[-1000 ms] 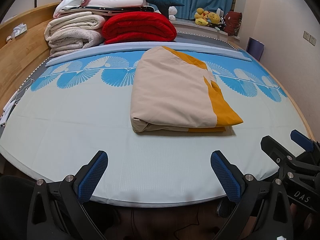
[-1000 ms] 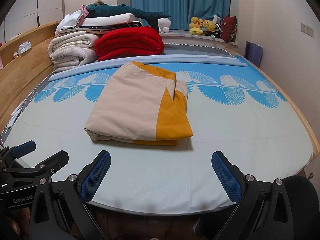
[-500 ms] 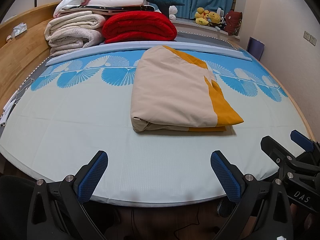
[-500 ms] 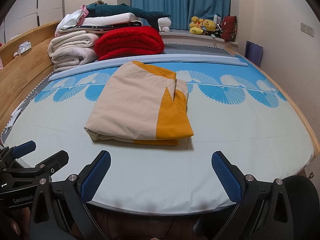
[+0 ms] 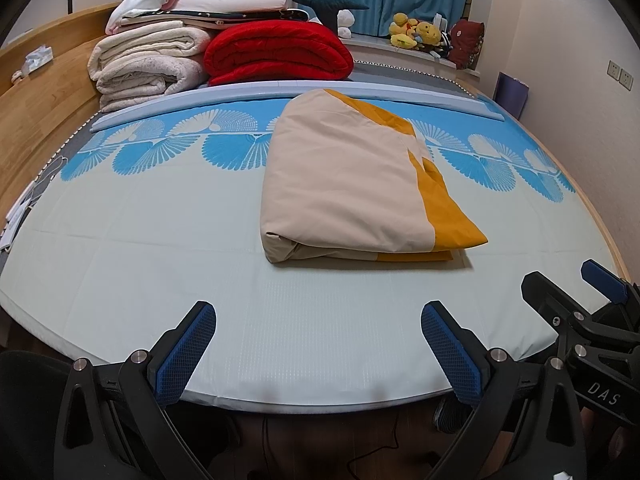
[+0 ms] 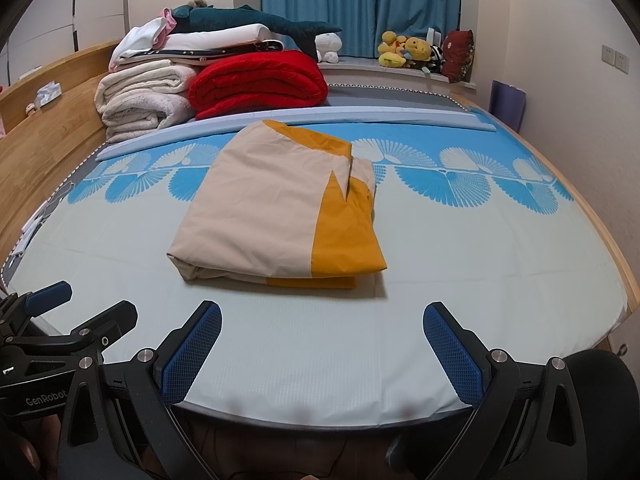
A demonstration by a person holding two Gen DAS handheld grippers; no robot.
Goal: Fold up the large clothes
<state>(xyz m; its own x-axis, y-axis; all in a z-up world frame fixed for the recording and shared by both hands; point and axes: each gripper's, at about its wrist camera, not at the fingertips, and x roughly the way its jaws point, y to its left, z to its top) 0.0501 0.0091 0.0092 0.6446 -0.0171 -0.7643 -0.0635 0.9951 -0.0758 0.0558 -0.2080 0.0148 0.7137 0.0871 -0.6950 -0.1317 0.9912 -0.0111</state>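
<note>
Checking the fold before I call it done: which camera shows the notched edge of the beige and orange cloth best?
Right wrist: the folded cloth sits near centre, its notch facing the camera. The left wrist view shows the cloth more obliquely, the notch flatter.

We hold our left gripper (image 5: 318,350) low and level, its two blue-padded fingers (image 5: 186,354) spread wide apart with nothing between them. Our right gripper (image 6: 322,350) sits just beside it at the same height, likewise gaping and gripping nothing, both pointing straight ahead, side by side.
</note>
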